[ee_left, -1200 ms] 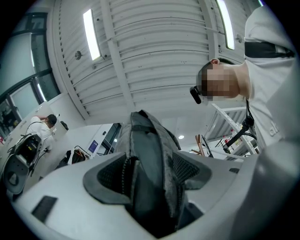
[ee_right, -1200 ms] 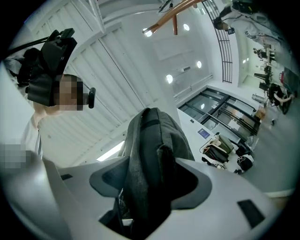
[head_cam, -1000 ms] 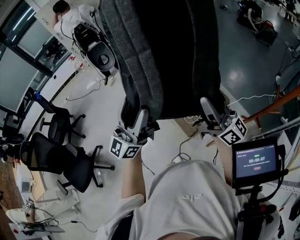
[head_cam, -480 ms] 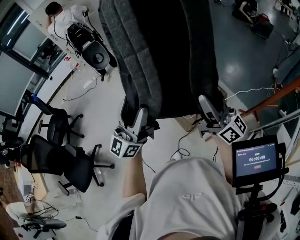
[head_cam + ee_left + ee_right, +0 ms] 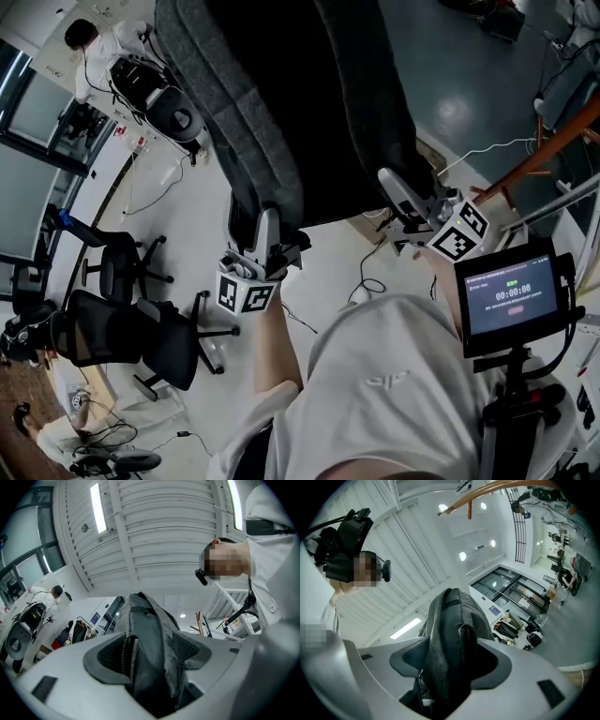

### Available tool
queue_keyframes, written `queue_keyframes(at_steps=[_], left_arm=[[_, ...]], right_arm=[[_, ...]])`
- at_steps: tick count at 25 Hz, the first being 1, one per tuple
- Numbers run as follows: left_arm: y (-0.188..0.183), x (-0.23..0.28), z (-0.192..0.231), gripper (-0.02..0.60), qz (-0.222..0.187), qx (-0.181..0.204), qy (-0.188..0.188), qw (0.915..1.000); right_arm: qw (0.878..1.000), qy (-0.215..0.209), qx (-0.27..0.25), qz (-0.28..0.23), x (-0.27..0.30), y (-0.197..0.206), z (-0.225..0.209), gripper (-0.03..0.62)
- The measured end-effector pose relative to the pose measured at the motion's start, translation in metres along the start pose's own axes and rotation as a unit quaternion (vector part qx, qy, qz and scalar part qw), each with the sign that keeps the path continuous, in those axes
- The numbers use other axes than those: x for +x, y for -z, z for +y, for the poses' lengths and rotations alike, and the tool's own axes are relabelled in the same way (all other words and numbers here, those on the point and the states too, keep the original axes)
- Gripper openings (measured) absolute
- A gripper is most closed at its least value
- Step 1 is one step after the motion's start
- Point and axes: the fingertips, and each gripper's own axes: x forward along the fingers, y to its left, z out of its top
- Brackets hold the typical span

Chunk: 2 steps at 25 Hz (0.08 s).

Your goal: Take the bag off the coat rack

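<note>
Pale office floor lies below, with two black office chairs [image 5: 131, 323] at the left. One grey-and-black bag [image 5: 309, 103] hangs in front of the person. The left gripper [image 5: 265, 230] and right gripper [image 5: 394, 187] each pinch its lower fabric, jaws partly closed.

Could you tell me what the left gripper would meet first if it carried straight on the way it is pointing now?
The grey fabric bag: its lower edge is clamped between the jaws of the left gripper, so a push straight upward would press into the fabric at once. Beyond it, only the ceiling shows.
</note>
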Motion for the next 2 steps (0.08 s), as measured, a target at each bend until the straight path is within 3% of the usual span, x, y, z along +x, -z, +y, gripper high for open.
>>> queue_keyframes(at_steps=[2], left_arm=[[0.0005,0.0016,0.0002,0.313,-0.004,0.001,-0.001,1.0]], right_arm=[[1.0,-0.003,-0.002,0.001,0.0019,-0.0016,-0.0014,0.282]])
